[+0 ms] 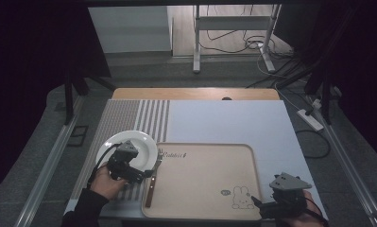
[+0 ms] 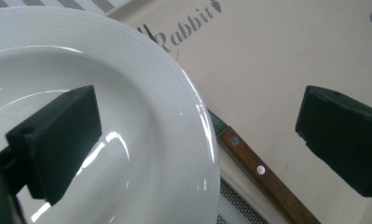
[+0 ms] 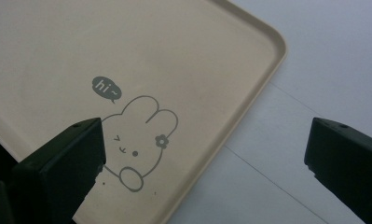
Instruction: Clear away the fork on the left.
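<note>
A white plate (image 1: pixel 135 141) (image 2: pixel 141 93) lies on a striped mat, left of a beige tray (image 1: pixel 202 177) (image 2: pixel 267 60). A wooden-handled fork (image 1: pixel 151 188) (image 2: pixel 264 175) lies along the tray's left rim, and the plate's rim hides its metal end in the left gripper view. My left gripper (image 1: pixel 143 172) (image 2: pixel 197 112) is open, one jaw over the plate and the other over the tray, with the plate's rim and the fork handle between them untouched. My right gripper (image 1: pixel 263 203) (image 3: pixel 207 135) is open and empty over the tray's near right corner (image 3: pixel 249 88), by a printed rabbit (image 3: pixel 139 140) (image 1: pixel 241 197).
The grey striped mat (image 1: pixel 129 116) and a pale mat (image 1: pixel 224 120) cover the wooden table (image 1: pixel 195 93). The tray's middle is bare. Beyond the table a white stand (image 1: pixel 233 38), cables and a power strip (image 1: pixel 310 119) are on the floor. Dark curtains flank both sides.
</note>
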A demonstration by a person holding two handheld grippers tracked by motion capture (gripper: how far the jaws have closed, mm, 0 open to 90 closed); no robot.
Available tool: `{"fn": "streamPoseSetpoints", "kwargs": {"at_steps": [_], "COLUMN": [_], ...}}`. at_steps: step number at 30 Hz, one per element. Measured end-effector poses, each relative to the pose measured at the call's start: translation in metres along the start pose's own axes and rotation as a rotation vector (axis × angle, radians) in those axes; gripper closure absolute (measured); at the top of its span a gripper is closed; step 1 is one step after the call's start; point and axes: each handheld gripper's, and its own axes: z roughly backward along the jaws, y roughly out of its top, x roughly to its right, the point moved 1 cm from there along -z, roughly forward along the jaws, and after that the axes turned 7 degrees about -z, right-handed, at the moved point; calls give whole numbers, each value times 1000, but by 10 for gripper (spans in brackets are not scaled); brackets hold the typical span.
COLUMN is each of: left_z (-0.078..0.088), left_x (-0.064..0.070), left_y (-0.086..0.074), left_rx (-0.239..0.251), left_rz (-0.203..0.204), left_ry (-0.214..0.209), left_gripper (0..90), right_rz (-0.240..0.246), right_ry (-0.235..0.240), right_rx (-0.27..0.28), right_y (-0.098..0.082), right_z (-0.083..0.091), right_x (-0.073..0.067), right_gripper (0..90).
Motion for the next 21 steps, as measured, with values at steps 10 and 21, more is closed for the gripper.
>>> {"fn": "streamPoseSetpoints", "kwargs": {"at_steps": [10, 21], "left_z": [11, 34], "left_x": [-2, -3], "left_y": [-11, -40], "left_rx": [29, 65], "left_rz": [8, 75], "left_ry": [15, 42], "left_gripper": [0, 0], "right_rz": [0, 3], "right_ry": [0, -5], "right_rx": [-1, -7], "right_y": [0, 0], "right_z": [0, 0], "right_x": [0, -1], "right_gripper": [0, 0]}}
